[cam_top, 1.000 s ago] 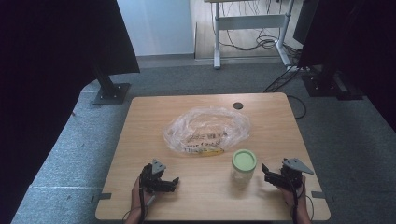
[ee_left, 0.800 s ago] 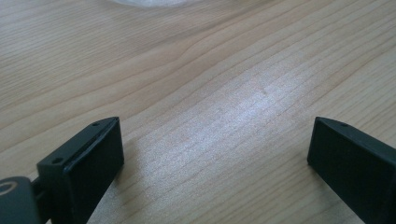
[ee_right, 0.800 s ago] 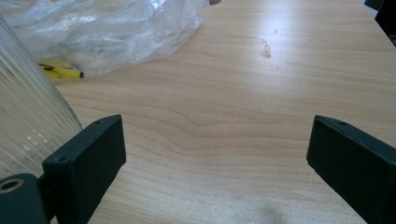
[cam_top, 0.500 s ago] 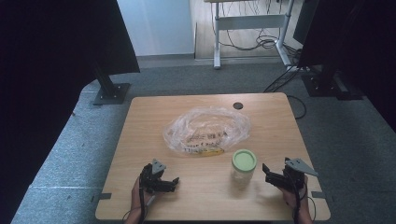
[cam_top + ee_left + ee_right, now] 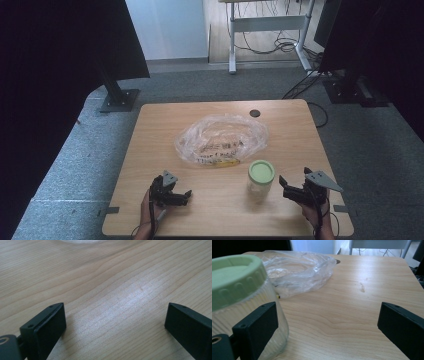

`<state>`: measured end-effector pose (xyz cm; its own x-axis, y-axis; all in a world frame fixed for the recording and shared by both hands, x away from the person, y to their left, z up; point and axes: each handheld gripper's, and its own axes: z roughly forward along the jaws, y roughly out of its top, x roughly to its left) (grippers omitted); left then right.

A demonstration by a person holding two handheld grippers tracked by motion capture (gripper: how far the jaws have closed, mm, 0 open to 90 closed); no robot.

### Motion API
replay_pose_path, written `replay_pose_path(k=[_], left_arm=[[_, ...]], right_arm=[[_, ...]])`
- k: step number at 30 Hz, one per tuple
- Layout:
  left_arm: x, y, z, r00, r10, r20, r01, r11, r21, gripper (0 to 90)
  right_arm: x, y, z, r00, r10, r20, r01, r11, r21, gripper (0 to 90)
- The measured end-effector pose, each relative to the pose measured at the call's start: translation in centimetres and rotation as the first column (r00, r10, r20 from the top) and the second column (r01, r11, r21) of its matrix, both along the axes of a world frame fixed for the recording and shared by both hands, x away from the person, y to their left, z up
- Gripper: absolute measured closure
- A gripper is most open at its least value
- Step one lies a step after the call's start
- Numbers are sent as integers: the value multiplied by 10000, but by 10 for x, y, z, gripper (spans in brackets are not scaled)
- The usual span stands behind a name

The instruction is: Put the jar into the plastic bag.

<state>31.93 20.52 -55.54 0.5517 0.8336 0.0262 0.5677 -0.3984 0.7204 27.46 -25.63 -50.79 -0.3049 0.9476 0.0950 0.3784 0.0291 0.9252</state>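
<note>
A clear ribbed jar (image 5: 261, 182) with a pale green lid (image 5: 234, 275) stands near the table's front right. Just to its right my right gripper (image 5: 283, 183) rests open; in the right gripper view the jar (image 5: 242, 322) sits behind the left jaw, not between the jaws. A crumpled clear plastic bag (image 5: 221, 140) with printed lettering lies at the table's middle, also seen as the bag (image 5: 298, 270) beyond the jar. My left gripper (image 5: 186, 195) rests open at the front left, with bare wood between its jaws (image 5: 115, 315).
The wooden table (image 5: 150, 150) has a small dark round disc (image 5: 255, 113) near its far edge. Dark stands and a desk frame with cables (image 5: 280, 45) stand on the grey floor beyond the table.
</note>
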Motion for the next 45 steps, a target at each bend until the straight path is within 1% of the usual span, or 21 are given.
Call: replay_pose_path(k=[5, 9, 18, 24, 28, 34, 40, 45], left_arm=[[0, 0, 0, 10000, 0, -17, 0, 10000, -11, 33], [0, 0, 0, 10000, -3, -5, 3, 10000, -1, 33], [0, 0, 0, 10000, -1, -18, 1, 10000, -4, 33], [0, 0, 0, 10000, 9, 15, -9, 10000, 2, 33], [0, 0, 0, 10000, 10, 14, -10, 10000, 8, 32], [0, 0, 0, 10000, 7, 23, -7, 10000, 12, 32], [0, 0, 0, 10000, 5, 27, -5, 10000, 17, 32], [0, 0, 0, 10000, 3, 9, -3, 10000, 6, 33]], right_arm=[[-5, 3, 7, 9997, 132, 191, -131, 9999, -28, 31], [-9, 4, 11, 9995, 198, 248, -201, 9997, 101, 32], [-16, 8, 20, 9981, 360, 504, -362, 9993, 27, 32], [-21, 13, 27, 9963, 615, 606, -616, 9981, -1, 34], [-23, 17, 30, 9945, 869, 592, -866, 9962, -67, 31], [-25, 24, 33, 9923, 1112, 537, -1103, 9937, -190, 30], [-26, 30, 35, 9913, 1204, 527, -1192, 9925, -258, 22], [-27, 35, 35, 9892, 1394, 464, -1379, 9899, -331, 22]])
